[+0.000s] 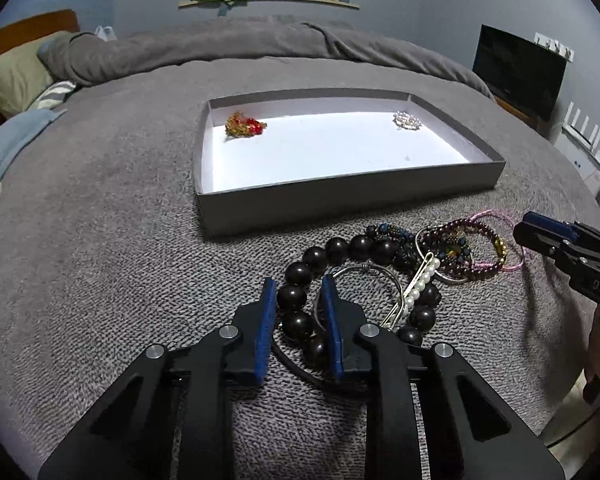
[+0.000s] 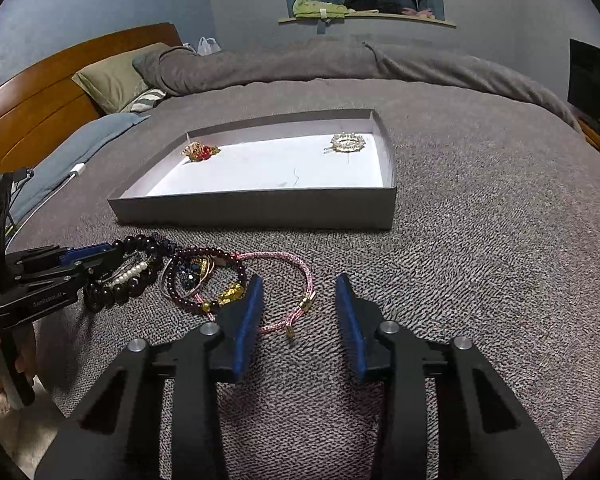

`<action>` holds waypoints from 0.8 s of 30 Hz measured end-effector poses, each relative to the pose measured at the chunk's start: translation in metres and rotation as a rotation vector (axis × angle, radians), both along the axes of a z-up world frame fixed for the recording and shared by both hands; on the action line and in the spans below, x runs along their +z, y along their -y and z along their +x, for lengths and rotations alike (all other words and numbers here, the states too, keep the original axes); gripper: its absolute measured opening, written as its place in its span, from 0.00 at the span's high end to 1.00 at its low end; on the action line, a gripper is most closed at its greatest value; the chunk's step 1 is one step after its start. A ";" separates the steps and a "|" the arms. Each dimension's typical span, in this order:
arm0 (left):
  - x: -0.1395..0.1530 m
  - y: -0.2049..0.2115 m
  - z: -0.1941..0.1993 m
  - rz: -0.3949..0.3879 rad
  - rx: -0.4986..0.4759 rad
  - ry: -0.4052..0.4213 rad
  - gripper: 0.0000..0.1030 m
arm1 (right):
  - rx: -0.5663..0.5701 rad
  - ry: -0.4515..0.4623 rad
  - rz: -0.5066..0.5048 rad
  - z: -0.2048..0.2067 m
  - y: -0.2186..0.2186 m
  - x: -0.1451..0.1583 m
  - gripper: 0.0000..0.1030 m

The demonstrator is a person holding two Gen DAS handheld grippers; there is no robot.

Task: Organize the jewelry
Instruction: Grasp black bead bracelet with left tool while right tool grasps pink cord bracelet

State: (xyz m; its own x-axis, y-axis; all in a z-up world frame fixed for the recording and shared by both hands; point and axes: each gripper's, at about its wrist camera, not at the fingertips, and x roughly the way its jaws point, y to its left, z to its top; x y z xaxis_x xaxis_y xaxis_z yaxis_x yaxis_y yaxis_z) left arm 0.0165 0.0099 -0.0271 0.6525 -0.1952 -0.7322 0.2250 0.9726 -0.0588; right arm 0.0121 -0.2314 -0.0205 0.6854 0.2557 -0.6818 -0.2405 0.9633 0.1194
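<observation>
Left gripper [image 1: 298, 304] pads clamp black bead bracelet [image 1: 300, 320]; right gripper [image 2: 300, 304] jaws parted, gripping nothing, pink cord bracelet [image 2: 284, 280] between, tray [image 2: 260, 208] ahead

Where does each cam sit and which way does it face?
Left wrist: on the left gripper, angled down across the bed at the black round-bead bracelet between its jaws; right gripper at the right edge.
Right wrist: on the right gripper, angled down over the pink braided cord bracelet; left gripper and a hand at left.
Shared: the shallow grey cardboard tray.
</observation>
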 end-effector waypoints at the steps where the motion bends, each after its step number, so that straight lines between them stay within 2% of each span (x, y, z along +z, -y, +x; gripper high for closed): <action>1: 0.000 0.000 0.001 -0.001 0.002 -0.001 0.78 | 0.000 -0.004 -0.002 0.001 0.000 -0.001 0.69; 4: 0.001 -0.001 0.001 -0.019 0.005 0.000 0.82 | -0.004 -0.016 0.002 0.003 -0.001 -0.005 0.70; 8: 0.002 -0.002 0.001 -0.027 0.004 -0.002 0.83 | -0.006 -0.023 -0.009 0.007 -0.003 -0.008 0.70; 13: 0.005 -0.001 -0.001 -0.028 -0.001 0.011 0.85 | -0.001 -0.035 -0.033 0.010 -0.006 -0.013 0.75; 17: 0.009 -0.001 -0.004 -0.032 -0.007 0.031 0.85 | 0.002 -0.037 -0.037 0.009 -0.006 -0.013 0.93; 20: 0.017 -0.004 -0.009 -0.054 -0.011 0.070 0.85 | 0.002 -0.013 -0.015 0.006 -0.003 -0.008 0.95; 24: 0.030 -0.005 -0.017 -0.078 -0.024 0.133 0.85 | 0.003 0.087 -0.004 -0.005 -0.002 0.009 0.95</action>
